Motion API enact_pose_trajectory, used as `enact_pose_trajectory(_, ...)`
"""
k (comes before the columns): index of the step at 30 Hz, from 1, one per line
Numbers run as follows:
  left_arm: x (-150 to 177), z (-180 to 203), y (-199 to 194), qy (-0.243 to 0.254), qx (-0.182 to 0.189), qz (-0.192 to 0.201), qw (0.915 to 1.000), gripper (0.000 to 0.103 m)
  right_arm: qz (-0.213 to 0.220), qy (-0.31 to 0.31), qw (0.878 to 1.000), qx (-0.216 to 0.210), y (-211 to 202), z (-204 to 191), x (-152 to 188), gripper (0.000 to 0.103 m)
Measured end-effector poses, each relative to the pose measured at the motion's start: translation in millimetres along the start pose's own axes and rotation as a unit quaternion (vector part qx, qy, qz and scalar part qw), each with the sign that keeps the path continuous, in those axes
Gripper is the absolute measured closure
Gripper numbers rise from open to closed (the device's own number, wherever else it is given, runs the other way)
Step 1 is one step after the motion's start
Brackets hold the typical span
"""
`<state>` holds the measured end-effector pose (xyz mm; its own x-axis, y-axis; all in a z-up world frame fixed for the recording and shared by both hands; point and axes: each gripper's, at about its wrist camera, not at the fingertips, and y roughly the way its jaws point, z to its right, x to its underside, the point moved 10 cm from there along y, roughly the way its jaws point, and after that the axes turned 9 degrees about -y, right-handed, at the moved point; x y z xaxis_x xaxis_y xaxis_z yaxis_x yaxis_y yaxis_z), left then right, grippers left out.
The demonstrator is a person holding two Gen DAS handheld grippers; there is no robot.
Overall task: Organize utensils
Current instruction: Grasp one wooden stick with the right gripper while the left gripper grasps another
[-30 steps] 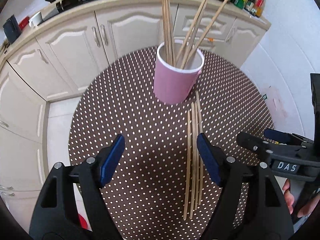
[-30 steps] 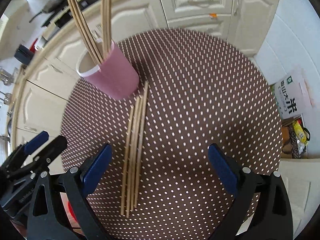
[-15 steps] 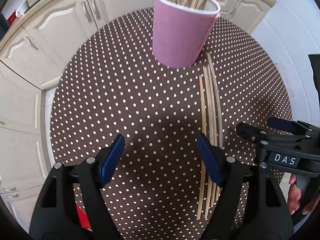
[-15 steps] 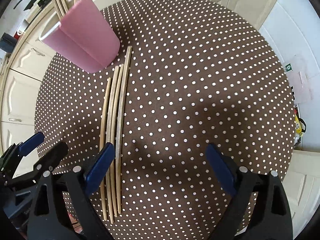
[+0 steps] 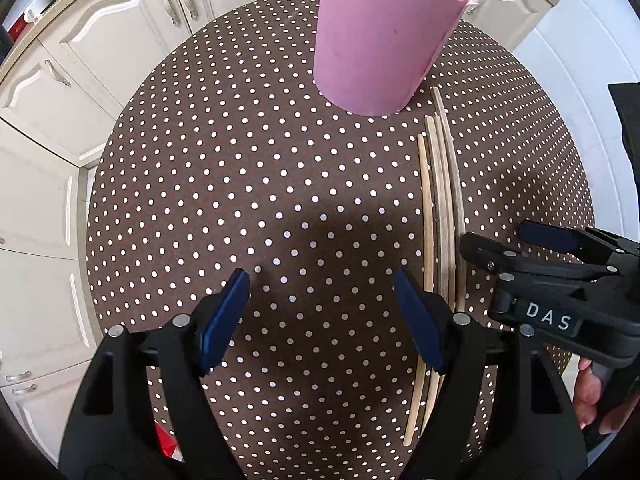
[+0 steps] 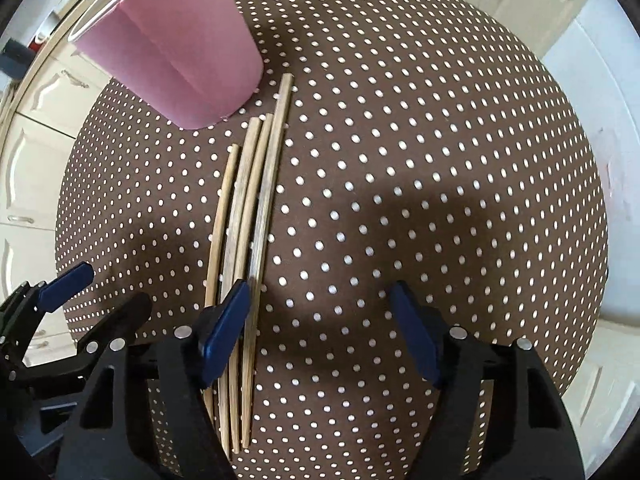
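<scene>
I am closing my right jaws (image 6: 320,328) beside the chopsticks (image 6: 248,220), which lie lengthwise near-to-far on the dotted surface (image 6: 440,160), under my left pad (nothing gripped); my left jaws (image 5: 322,316) are hanging open, farther left.

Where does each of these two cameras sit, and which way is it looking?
Left wrist view: sits on the left gripper, looking steeply down at the dotted table; its open fingers show, empty, plus the right gripper and a bit of hand at the right edge.
Right wrist view: sits on the right gripper, looking straight down; its fingers are closing on nothing yet, the chopsticks lying by its left finger; the left gripper shows at the left edge.
Both share the table, chopsticks and pink cup.
</scene>
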<state>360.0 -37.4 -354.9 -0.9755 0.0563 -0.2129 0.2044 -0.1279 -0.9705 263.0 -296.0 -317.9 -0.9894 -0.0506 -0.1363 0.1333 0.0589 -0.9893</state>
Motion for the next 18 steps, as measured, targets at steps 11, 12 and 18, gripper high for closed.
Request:
enact_pose_trajectory(11, -9.4, -6.1, 10.2, -0.009, 0.007, -0.010, 0.9999, 0.029, 0.021, -0.003, 1.000, 0.020, -1.3, -14.6, -7.2, 0.097)
enact_pose_trajectory(12, -9.7, -4.5, 10.5, -0.008, 0.008, -0.012, 0.9999, 0.029, 0.021, 0.010, 1.000, 0.001, -1.2, -12.4, -5.6, 0.097)
enact_pose_trajectory(18, -10.2, 24.6, 18.1, 0.014, 0.019, -0.019, 0.9995, 0.029, 0.011, 0.063, 0.996, -0.057, -0.8, -4.1, 15.3, 0.098)
